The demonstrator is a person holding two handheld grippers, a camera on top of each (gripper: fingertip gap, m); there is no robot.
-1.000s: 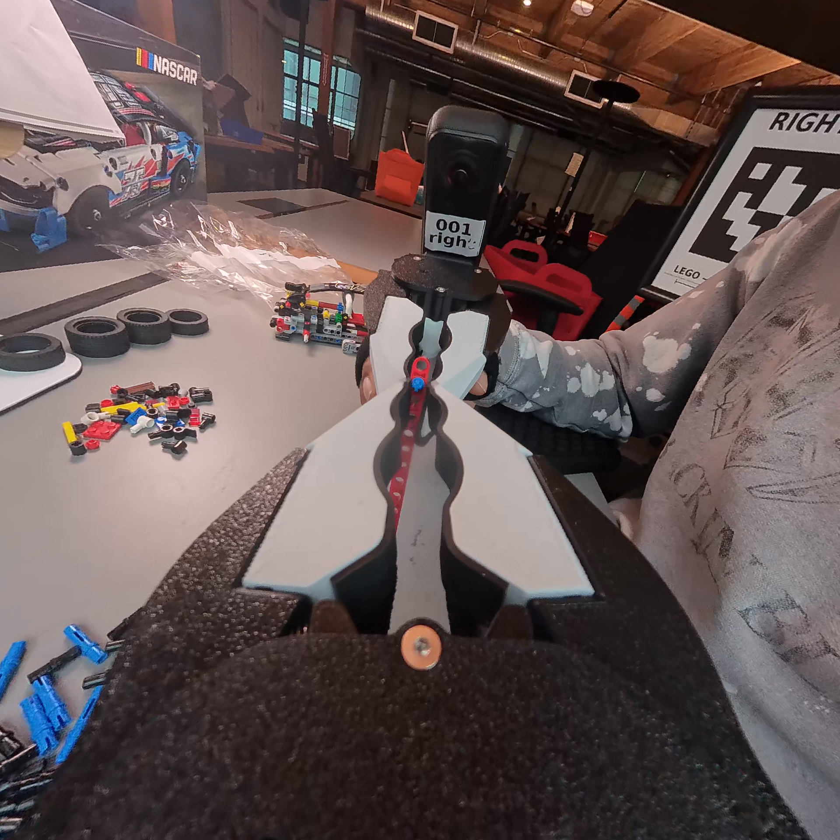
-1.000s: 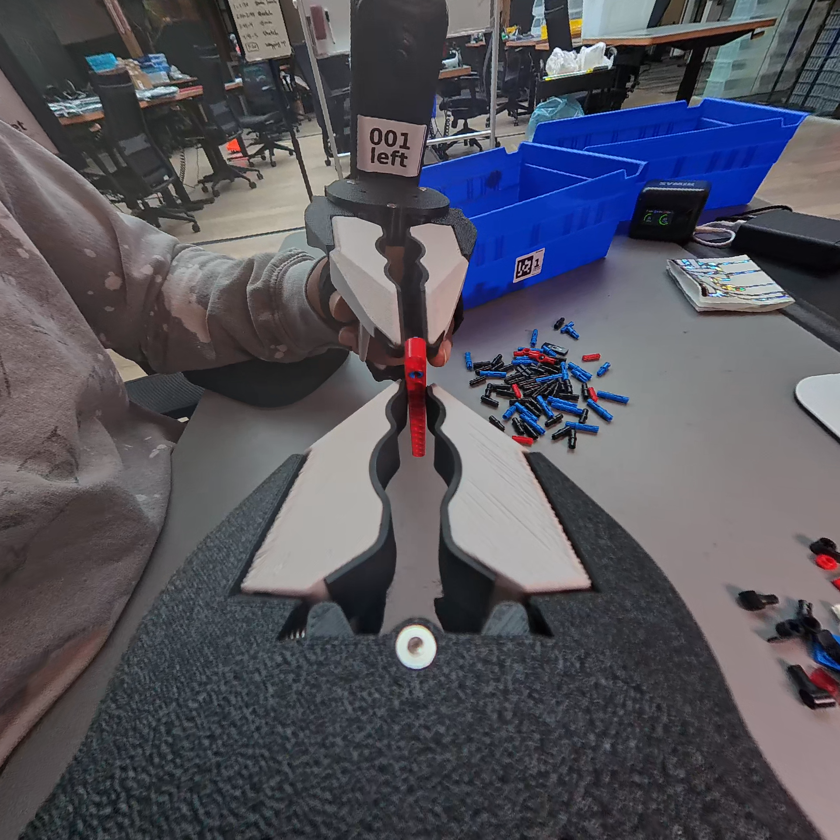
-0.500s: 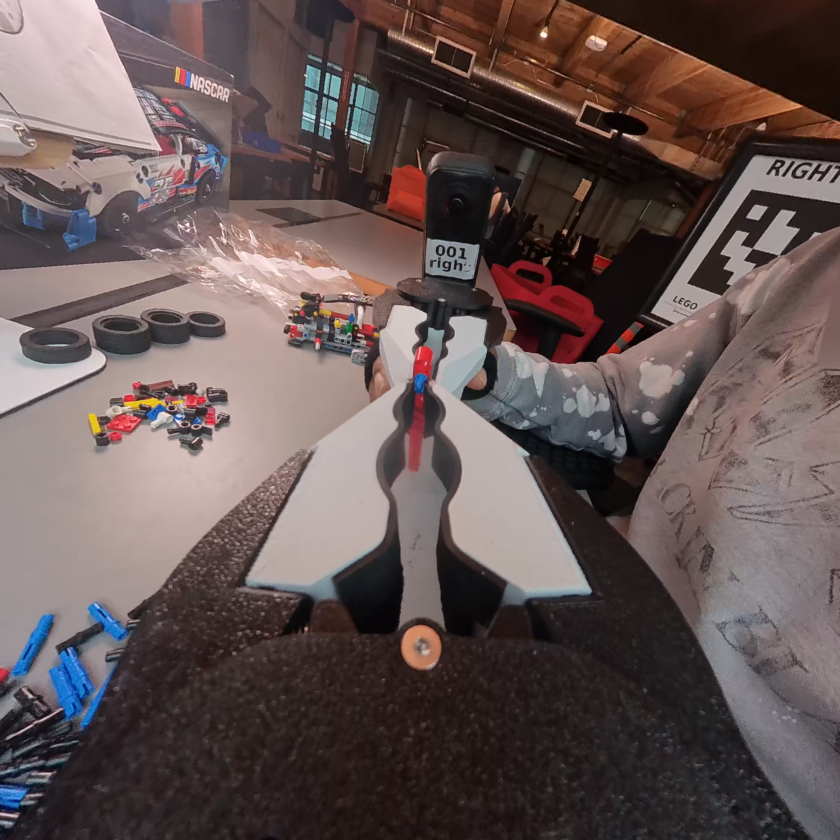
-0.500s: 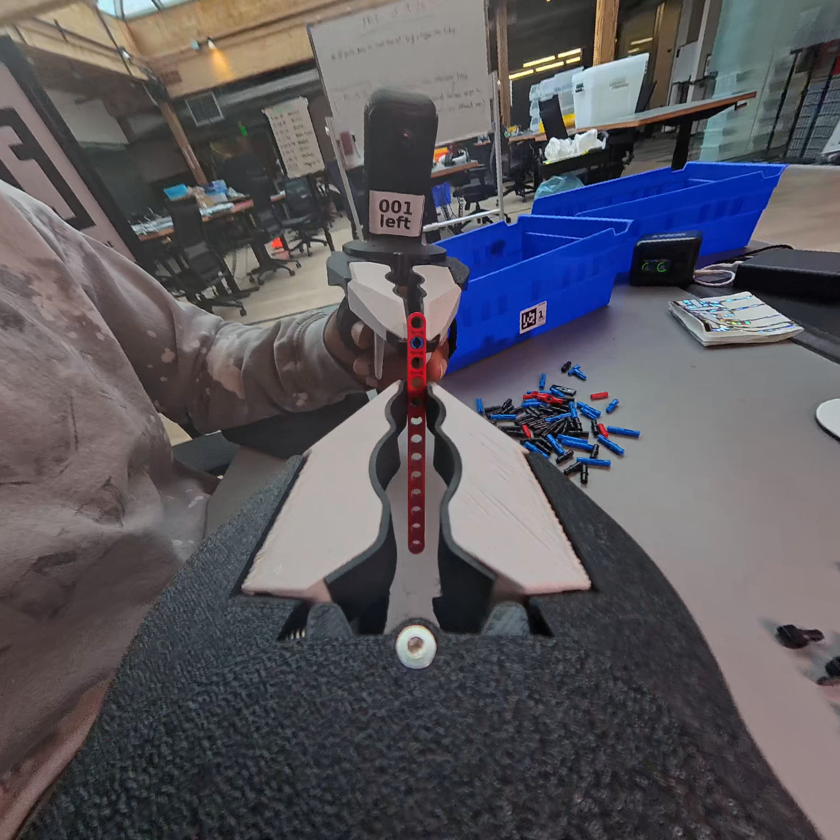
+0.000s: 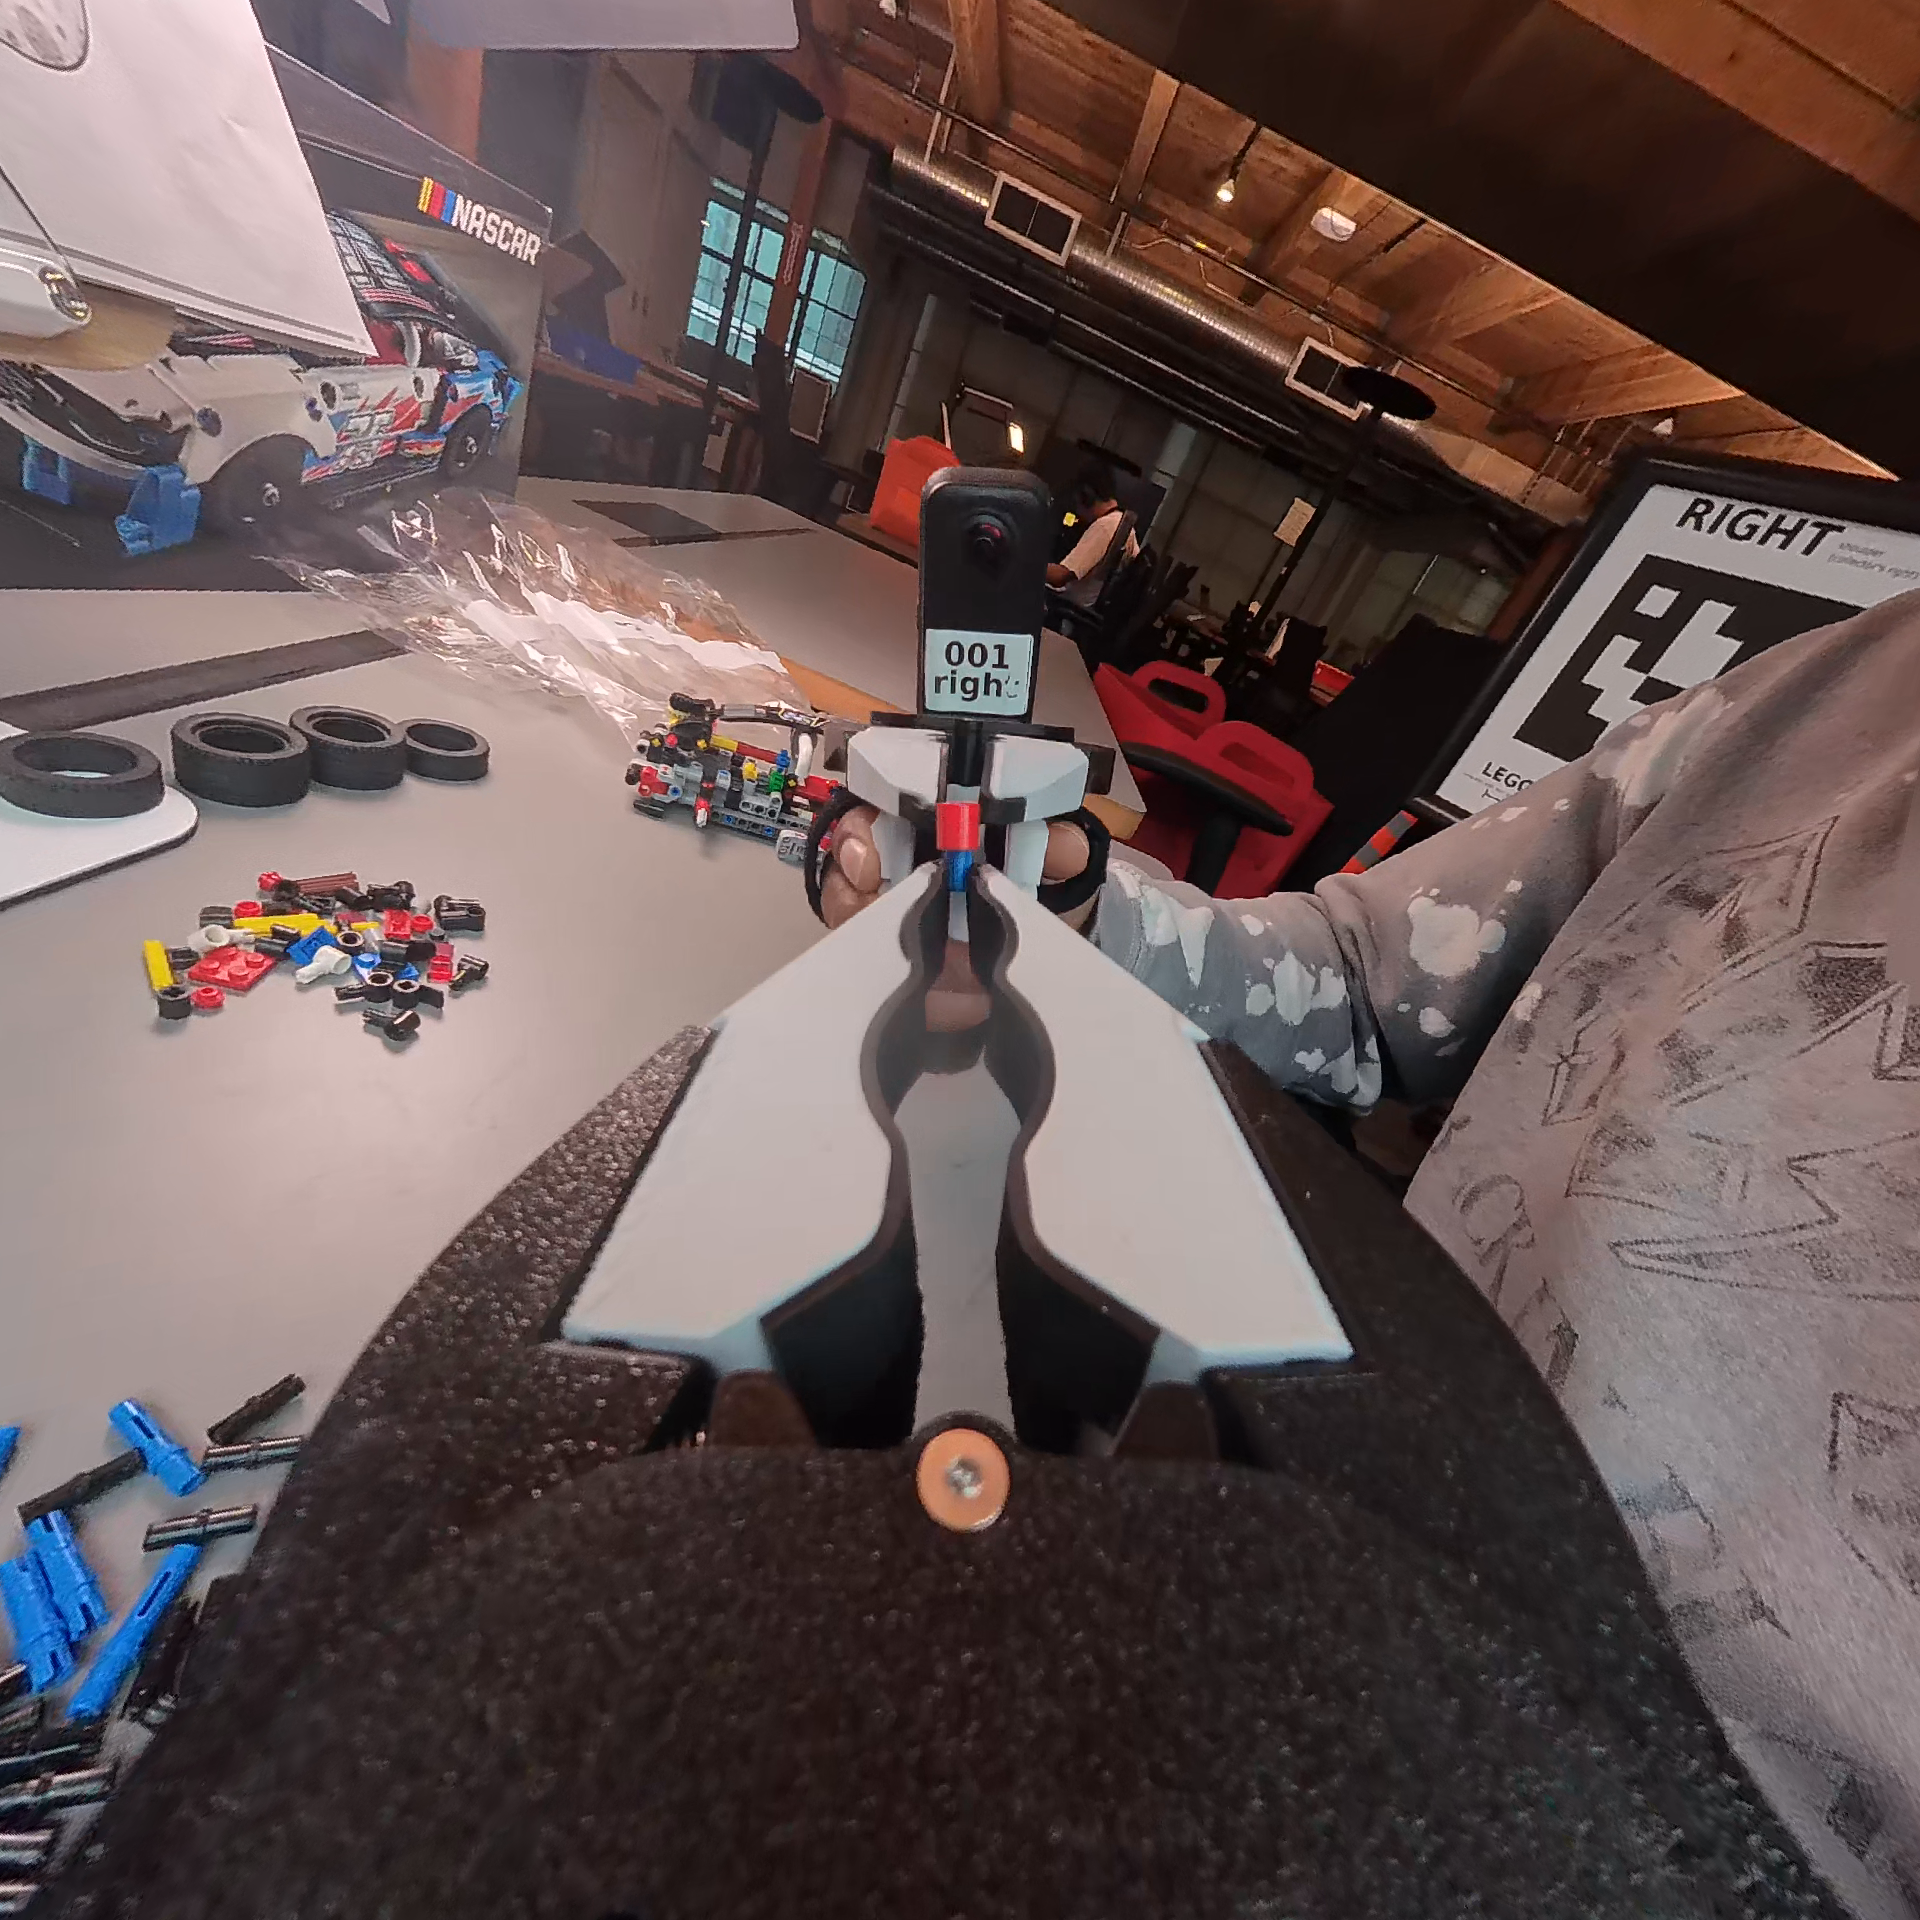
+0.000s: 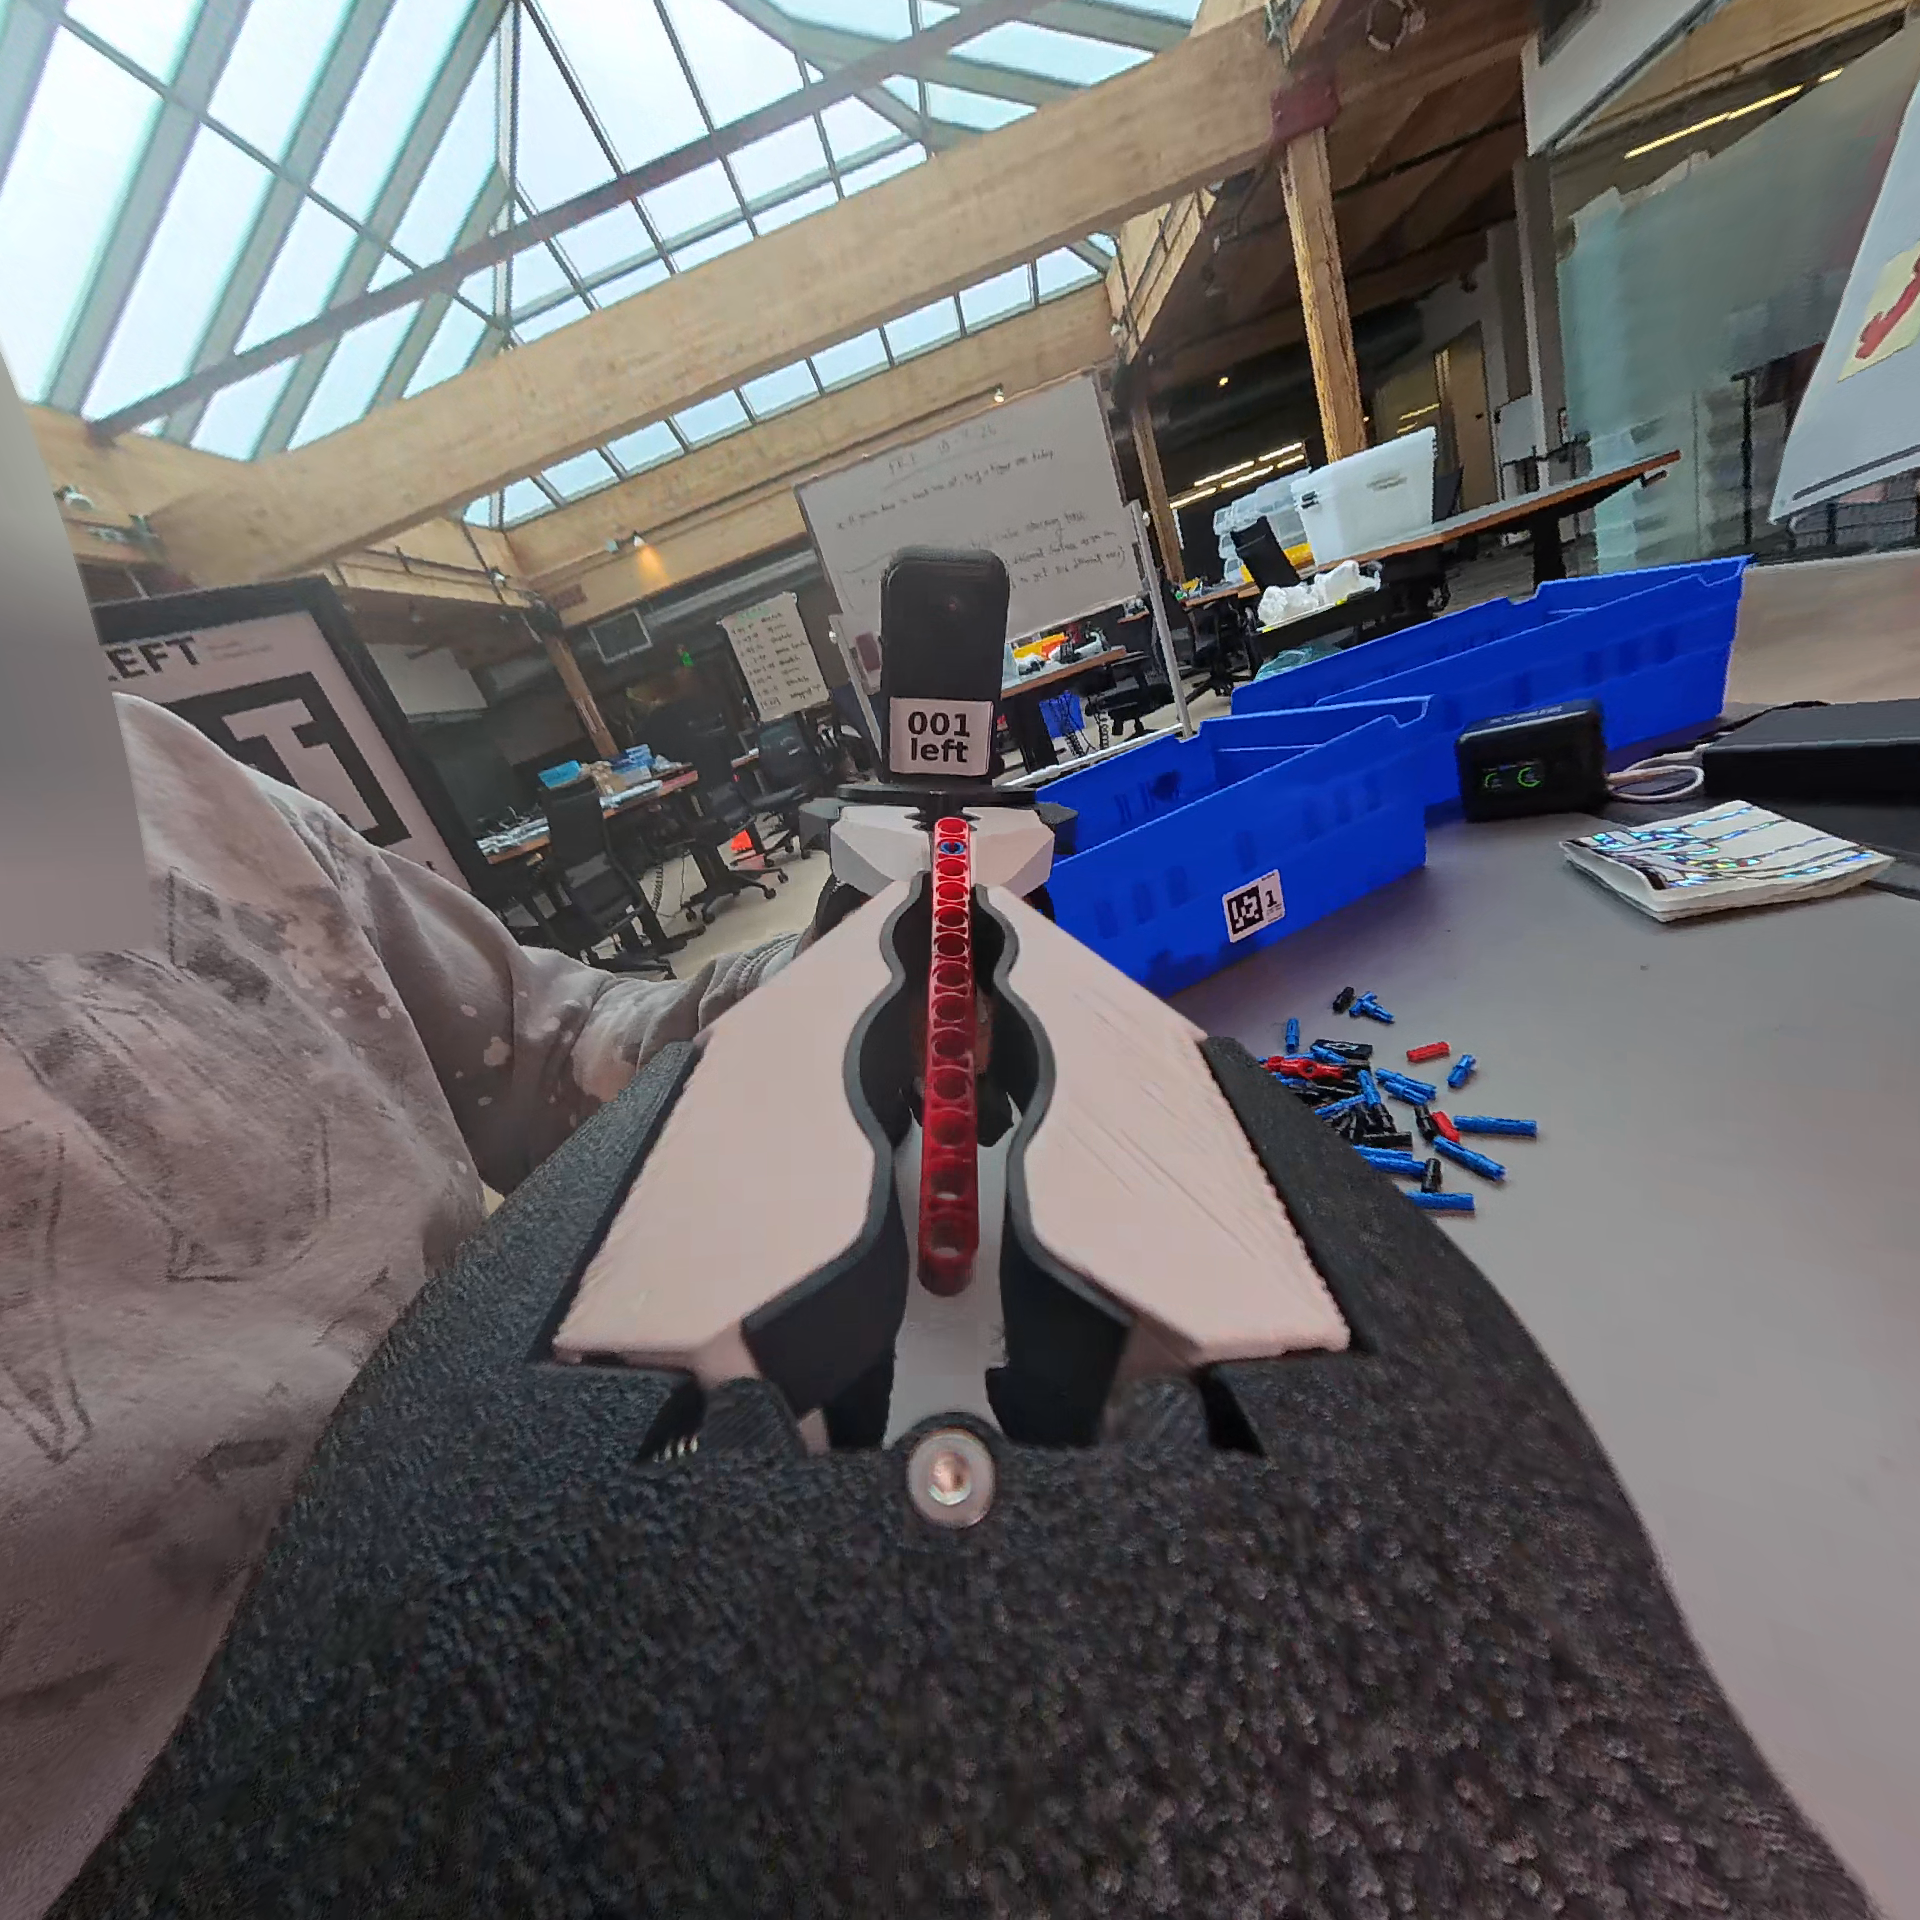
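Observation:
My right gripper (image 6: 951, 883) is shut on a long red beam with holes (image 6: 948, 1049). The beam lies along the gap between its fingers and points away toward my left gripper (image 6: 940, 844). A blue pin (image 6: 950, 847) sits in the beam's far end hole. In the left wrist view, my left gripper (image 5: 956, 883) is shut on that blue pin (image 5: 958, 871). The red beam (image 5: 956, 828) shows there end-on, held in the right gripper (image 5: 956, 831) just beyond my fingertips. Both grippers are held above the grey table (image 5: 312, 1143), tip to tip.
On the left lie black tyres (image 5: 239, 758), a pile of small coloured pieces (image 5: 322, 951), a part-built model (image 5: 727, 790), a clear plastic bag (image 5: 561, 613) and blue and black pins (image 5: 94, 1579). Blue bins (image 6: 1299, 831), a pin pile (image 6: 1382, 1112) and a booklet (image 6: 1714, 857) are right. My left and right fingertips are right by each other.
The right gripper has tilted up and the red beam has swung to lie along its fingers. The left gripper has drawn back a little and now pinches only the blue pin.

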